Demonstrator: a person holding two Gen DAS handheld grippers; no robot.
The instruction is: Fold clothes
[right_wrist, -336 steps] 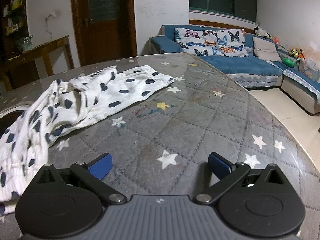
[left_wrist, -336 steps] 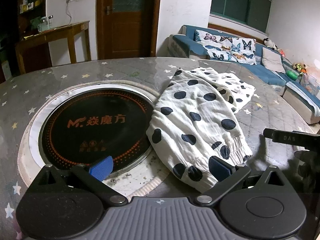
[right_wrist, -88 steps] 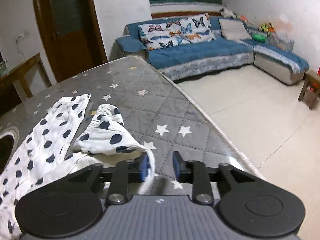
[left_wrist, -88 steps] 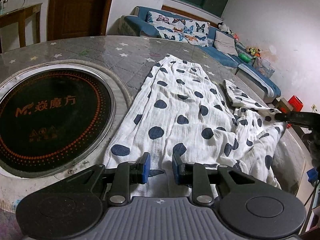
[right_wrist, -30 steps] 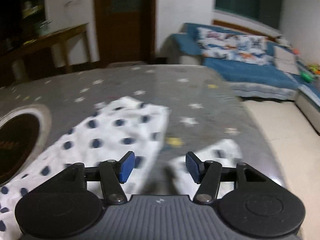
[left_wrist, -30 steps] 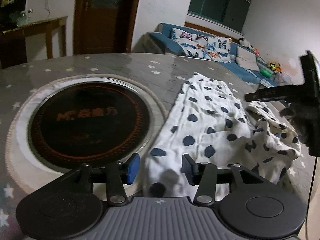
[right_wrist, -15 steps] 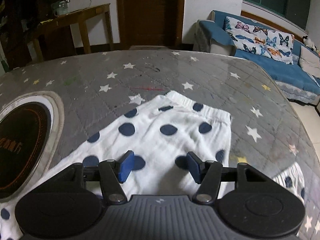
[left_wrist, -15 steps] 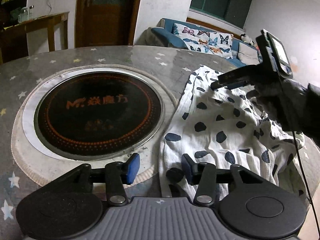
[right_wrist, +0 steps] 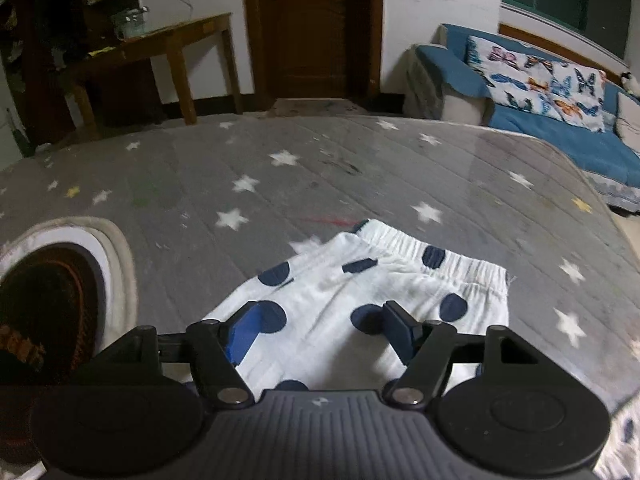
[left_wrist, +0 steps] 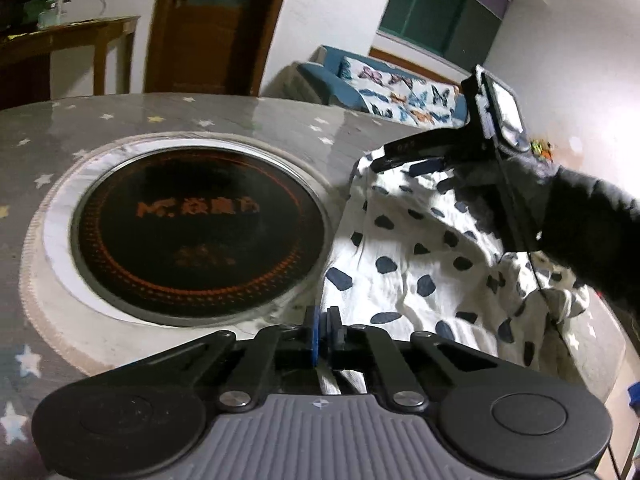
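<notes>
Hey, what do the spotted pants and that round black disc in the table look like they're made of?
Polka-dot pants: soft, matte woven cloth, probably light cotton; it creases and bunches, and the waistband is gathered like elastic.
Round black disc: smooth, glossy, likely glass or ceramic; it lies flat, with orange printed lettering and dotted rings, like an inset cooktop. The exact material is uncertain.

Home living room, sofa [right_wrist: 560,128], wooden door [right_wrist: 312,28]

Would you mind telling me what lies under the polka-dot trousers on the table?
Under the polka-dot trousers lies the grey star-print table cover; their near edge sits beside the round cooktop's pale rim. Whatever lies beneath the fabric's middle is covered.
</notes>
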